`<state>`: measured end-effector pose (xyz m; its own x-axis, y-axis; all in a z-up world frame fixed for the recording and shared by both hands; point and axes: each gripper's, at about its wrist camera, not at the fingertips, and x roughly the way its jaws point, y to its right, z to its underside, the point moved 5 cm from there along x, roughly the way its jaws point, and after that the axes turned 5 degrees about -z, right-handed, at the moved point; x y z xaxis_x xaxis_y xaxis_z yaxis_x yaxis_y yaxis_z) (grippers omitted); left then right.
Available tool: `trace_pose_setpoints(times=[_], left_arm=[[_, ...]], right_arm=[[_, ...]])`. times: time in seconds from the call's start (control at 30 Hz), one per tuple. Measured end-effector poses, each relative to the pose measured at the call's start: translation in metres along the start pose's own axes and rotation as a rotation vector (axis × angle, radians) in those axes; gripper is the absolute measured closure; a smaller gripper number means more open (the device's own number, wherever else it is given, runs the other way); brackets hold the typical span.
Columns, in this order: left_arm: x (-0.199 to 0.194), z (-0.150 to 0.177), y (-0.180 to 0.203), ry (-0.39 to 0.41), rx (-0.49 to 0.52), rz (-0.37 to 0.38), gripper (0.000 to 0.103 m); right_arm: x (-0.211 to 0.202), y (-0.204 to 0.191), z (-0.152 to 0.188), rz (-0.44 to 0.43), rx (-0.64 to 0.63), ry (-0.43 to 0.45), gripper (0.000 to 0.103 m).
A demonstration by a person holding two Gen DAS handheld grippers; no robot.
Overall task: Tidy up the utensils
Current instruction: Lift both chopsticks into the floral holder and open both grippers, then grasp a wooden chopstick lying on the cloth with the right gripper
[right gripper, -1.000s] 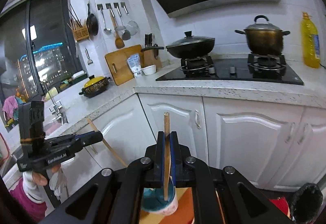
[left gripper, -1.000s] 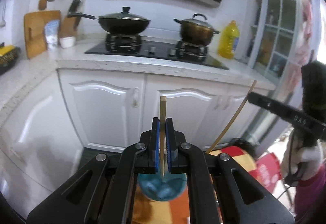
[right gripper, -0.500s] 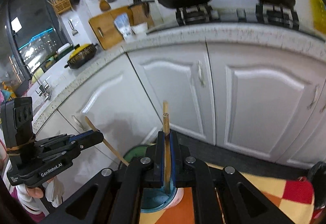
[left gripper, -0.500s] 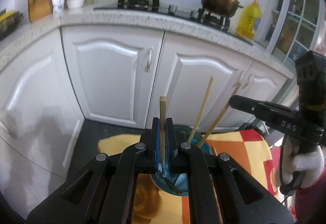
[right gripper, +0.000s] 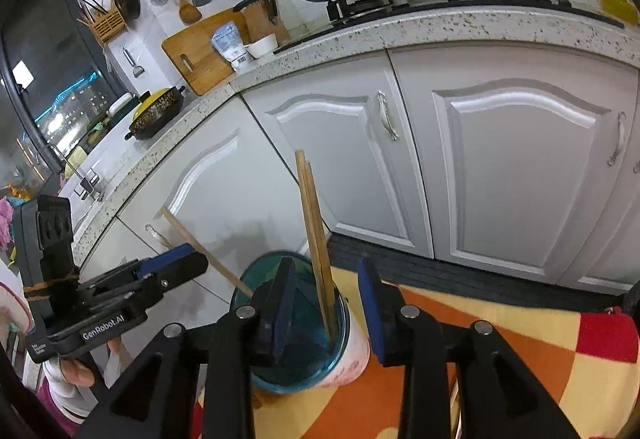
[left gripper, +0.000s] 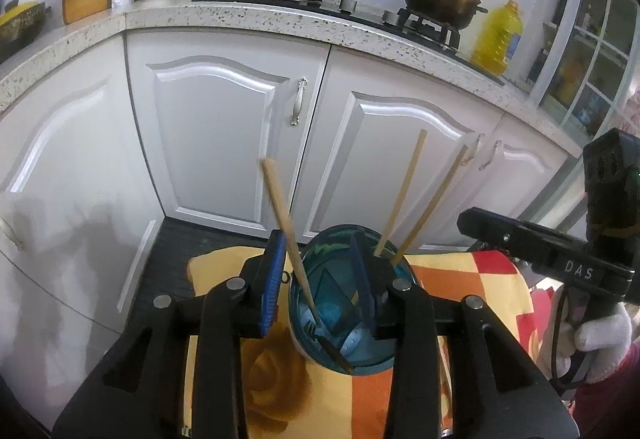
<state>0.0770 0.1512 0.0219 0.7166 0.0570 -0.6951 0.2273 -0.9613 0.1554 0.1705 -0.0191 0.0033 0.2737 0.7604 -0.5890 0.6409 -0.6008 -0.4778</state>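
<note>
Left gripper (left gripper: pixel 316 279) and right gripper (right gripper: pixel 326 303), jaws just opened and parted over a blue cup (right gripper: pixel 344 335) on the patterned cloth (right gripper: pixel 500 351), three chopsticks (left gripper: pixel 280 207) released, leaning inside the cup.

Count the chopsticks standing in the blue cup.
3. One chopstick leans left between the left tool's open jaws; two chopsticks lean right against the far rim of the blue cup. Others lying inside may be hidden.
</note>
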Motion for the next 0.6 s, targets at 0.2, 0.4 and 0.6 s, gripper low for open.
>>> trace_pose_setpoints(times=[0.2, 0.4, 0.6], left_arm=[[-0.016, 0.003, 0.006, 0.031, 0.011, -0.021, 0.059], [-0.038, 0.008, 0.014, 0.069, 0.024, -0.05, 0.051], [-0.056, 0.017, 0.028, 0.096, 0.058, -0.059, 0.049]], right_arm=[[-0.016, 0.0, 0.016, 0.022, -0.01, -0.004, 0.072], [-0.035, 0.002, 0.033, 0.058, -0.022, -0.009, 0.072], [-0.059, 0.006, 0.054, 0.089, -0.033, -0.011, 0.072]])
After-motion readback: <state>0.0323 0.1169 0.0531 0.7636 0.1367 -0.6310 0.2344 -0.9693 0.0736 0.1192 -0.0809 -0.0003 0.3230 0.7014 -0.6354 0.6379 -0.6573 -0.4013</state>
